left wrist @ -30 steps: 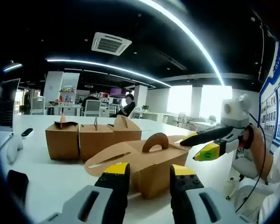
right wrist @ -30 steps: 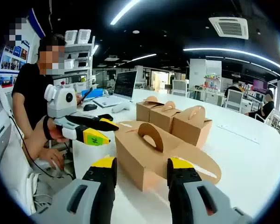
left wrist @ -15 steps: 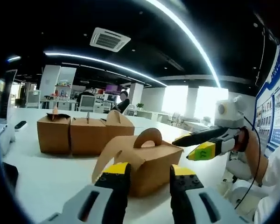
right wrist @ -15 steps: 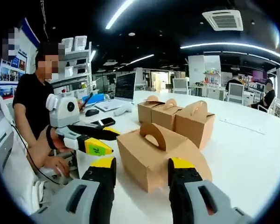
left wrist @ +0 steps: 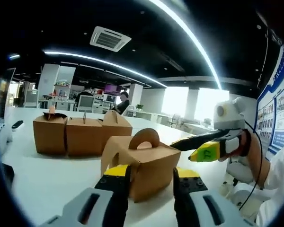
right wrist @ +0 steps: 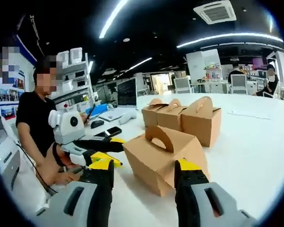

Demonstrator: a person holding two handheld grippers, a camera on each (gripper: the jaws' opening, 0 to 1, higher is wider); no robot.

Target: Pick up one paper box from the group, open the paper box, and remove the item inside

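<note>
A brown paper box [left wrist: 144,163] with an arched handle stands alone on the white table [left wrist: 47,175], just ahead of my left gripper [left wrist: 152,173]. Its jaws stand apart, open, with the box's near corner in line with the gap. My right gripper [left wrist: 191,147] reaches in from the right, its tips level with the box top and a little apart from it. In the right gripper view the same box [right wrist: 163,156] sits ahead of my right gripper [right wrist: 146,166], which is open. The left gripper [right wrist: 102,147] points at the box's left side. The box top looks folded shut.
Three more brown boxes [left wrist: 80,135] stand in a row behind, also seen as the group [right wrist: 182,118]. A laptop [right wrist: 126,92], a mouse and a phone [right wrist: 109,131] lie farther along the table [right wrist: 246,142]. A person [right wrist: 33,118] stands at the left.
The long flap that stuck out sideways from the near box now lies folded against it. Both cameras have drawn closer and shifted. The jaws have kept their spacing.
</note>
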